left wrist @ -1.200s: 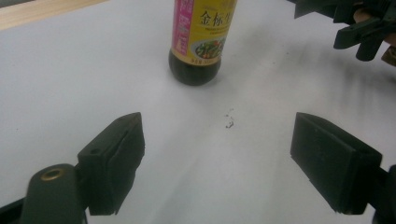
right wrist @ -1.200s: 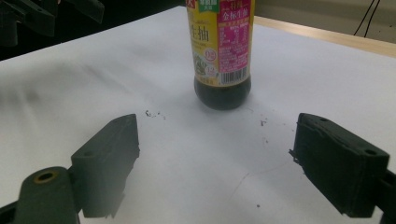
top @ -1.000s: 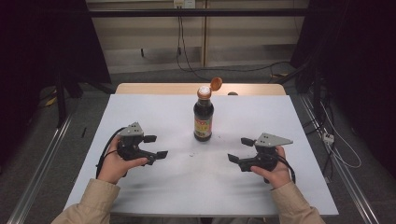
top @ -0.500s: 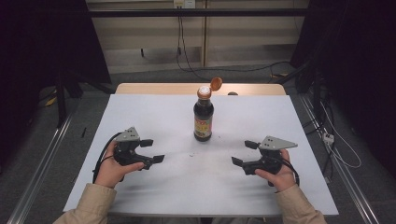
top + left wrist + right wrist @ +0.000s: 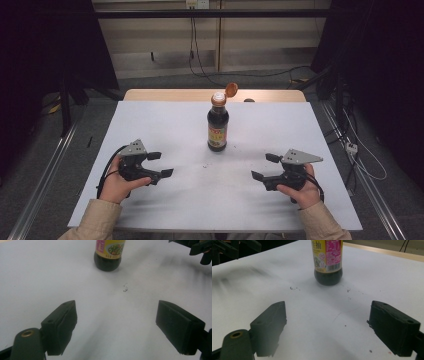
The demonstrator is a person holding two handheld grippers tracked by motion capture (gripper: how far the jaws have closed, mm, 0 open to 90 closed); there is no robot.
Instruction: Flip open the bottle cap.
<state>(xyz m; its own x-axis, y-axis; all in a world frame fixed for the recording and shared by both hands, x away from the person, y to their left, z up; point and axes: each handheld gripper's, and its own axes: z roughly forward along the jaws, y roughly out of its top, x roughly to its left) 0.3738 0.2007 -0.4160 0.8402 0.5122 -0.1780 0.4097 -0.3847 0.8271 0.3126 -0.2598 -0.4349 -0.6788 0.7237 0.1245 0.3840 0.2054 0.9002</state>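
Left hand-held gripper (image 5: 160, 164) spread wide, empty, right hand-held gripper (image 5: 265, 167) likewise, soy sauce bottle (image 5: 218, 125) upright between, untouched

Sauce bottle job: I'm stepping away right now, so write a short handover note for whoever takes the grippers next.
Left gripper: open, holding nothing, low over the white table, left of the bottle.
Right gripper: open, holding nothing, right of the bottle.
Sauce bottle: upright at table centre, apart from both grippers, its orange flip cap open.
Done: cap is already up.
Left: probably grip the bottle and close the cap; neither has started.
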